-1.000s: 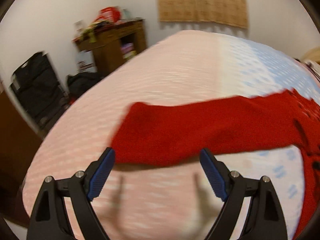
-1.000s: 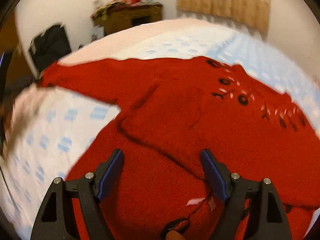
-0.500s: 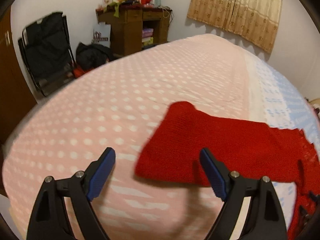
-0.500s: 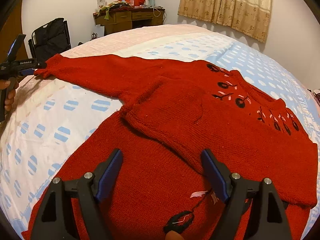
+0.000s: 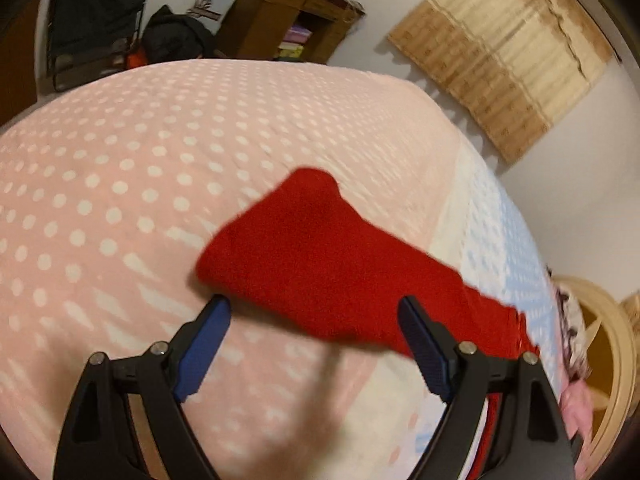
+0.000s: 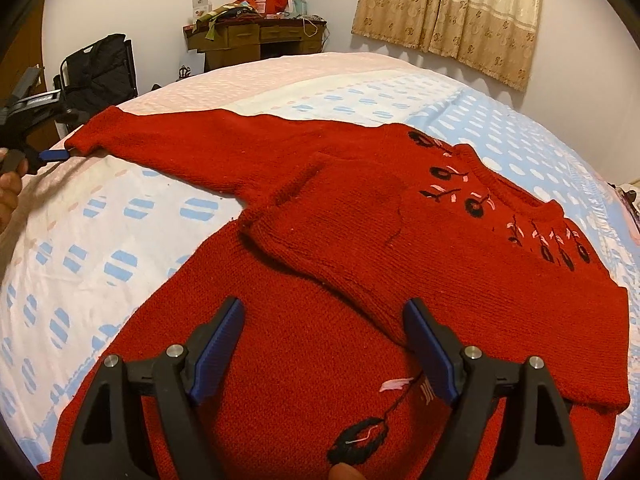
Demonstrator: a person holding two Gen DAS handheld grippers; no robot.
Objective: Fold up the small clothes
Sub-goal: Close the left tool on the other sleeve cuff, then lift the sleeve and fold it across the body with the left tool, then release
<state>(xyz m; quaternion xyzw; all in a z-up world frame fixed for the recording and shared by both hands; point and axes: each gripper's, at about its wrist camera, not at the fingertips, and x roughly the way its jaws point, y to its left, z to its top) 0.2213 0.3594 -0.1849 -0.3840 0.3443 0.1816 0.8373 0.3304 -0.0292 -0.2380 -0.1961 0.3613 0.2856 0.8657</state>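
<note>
Sweater (image 6: 360, 240) lay spread on our bed (image 6: 120, 216), our left gripper (image 5: 316, 344) gaped at the cuff (image 5: 288, 216), our right gripper (image 6: 324, 344) gaped over the hem, neither gripping.

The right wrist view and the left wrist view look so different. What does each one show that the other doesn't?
Only the right wrist view shows the red sweater's body, its black-and-pink embroidered flowers, one sleeve already folded across the chest, and the left tool at the outstretched cuff. Only the left wrist view shows that cuff close up, lying on the pink dotted part of the bedspread, plus a pale wooden piece at the right edge. Both show the sleeve, bed, wooden desk and curtain.
</note>
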